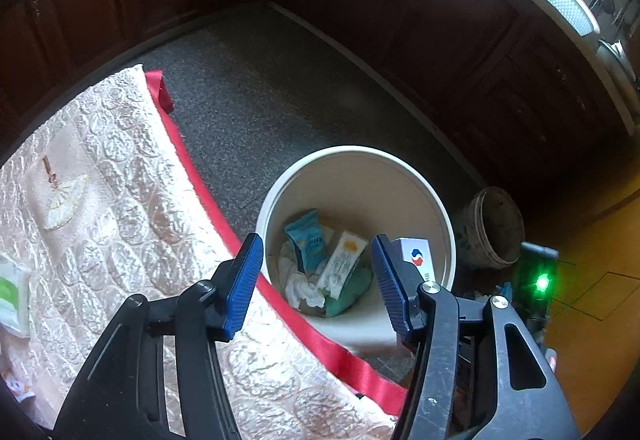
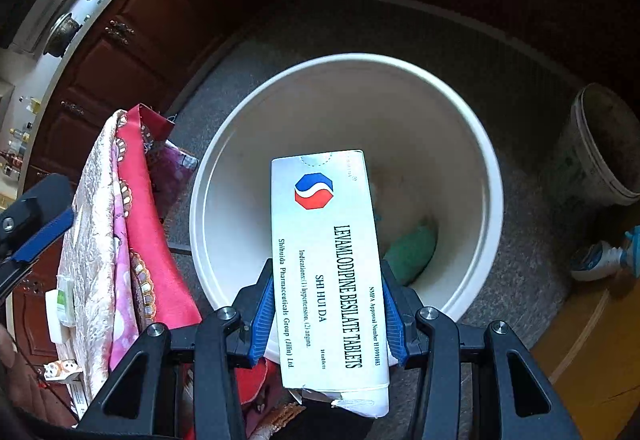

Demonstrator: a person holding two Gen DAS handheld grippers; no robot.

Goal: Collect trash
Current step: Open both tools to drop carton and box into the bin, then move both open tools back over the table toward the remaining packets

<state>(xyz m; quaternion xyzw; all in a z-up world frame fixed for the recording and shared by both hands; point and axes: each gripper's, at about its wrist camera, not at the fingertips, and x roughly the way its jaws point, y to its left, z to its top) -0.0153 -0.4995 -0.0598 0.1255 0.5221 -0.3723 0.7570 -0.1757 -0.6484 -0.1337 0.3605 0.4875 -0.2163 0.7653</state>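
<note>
The right gripper (image 2: pixel 326 316) is seen clamped on a white tablet box (image 2: pixel 328 272), its blue pads (image 2: pixel 262 320) pressed against the box's two long sides. The box is held lengthwise over the near rim of a white bin (image 2: pixel 476 144), with its far end reaching out above the bin's opening. A red-and-blue octagon logo and black lettering are shown on its upper face.

Over on the other side, the left gripper (image 1: pixel 316 280) is found with its jaws apart and nothing held between them; through the gap, the inside of the bin (image 1: pixel 352 156) is seen. Trash already lies at the bottom there: a teal packet (image 1: pixel 306 240), a white-and-yellow box (image 1: pixel 344 264), crumpled white tissue (image 1: pixel 302 286) and a green wad (image 1: pixel 348 294). The tablet box (image 1: pixel 416 256) is caught in this view too, just past the right-hand blue pad, near the bin's right rim.

The bin is placed on a speckled grey floor (image 1: pixel 256 96), just beside the red-trimmed edge of a pale quilted cloth (image 1: pixel 120 180). A small fan-shaped item (image 1: pixel 64 200) is left lying well in from that edge, and a white-and-green packet (image 1: pixel 12 296) is cut off at the cloth's left side. A dirty grey bucket (image 1: pixel 494 228) is stood just beyond the bin, near dark wooden cabinets (image 1: pixel 460 40).
</note>
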